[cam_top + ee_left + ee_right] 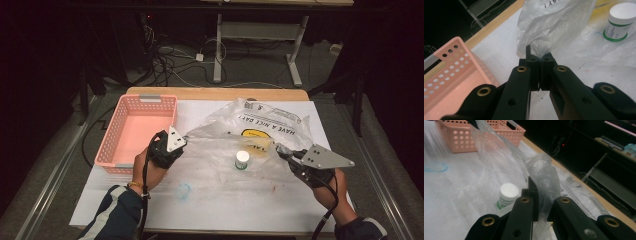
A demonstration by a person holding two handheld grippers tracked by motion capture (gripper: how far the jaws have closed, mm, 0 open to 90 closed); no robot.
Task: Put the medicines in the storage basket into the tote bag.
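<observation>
A clear plastic bag (260, 125) with black print and a yellow smiley lies spread over the white table cover. My left gripper (184, 137) is shut on the bag's left edge, and the film (549, 27) bunches up from between its closed jaws. My right gripper (278, 149) is shut on the bag's right edge, where a twisted strip of plastic (544, 177) runs through its jaws. A small white bottle with a green label (242, 160) stands between the two grippers, under or beside the lifted film; its cap (509, 190) and its label (617, 25) both show close up.
A pink perforated basket (116, 131) stands empty at the left of the table. A small clear cap or cup (183, 191) lies near the front edge. The wooden table edge (215, 93) runs along the back, with cables and desk legs beyond.
</observation>
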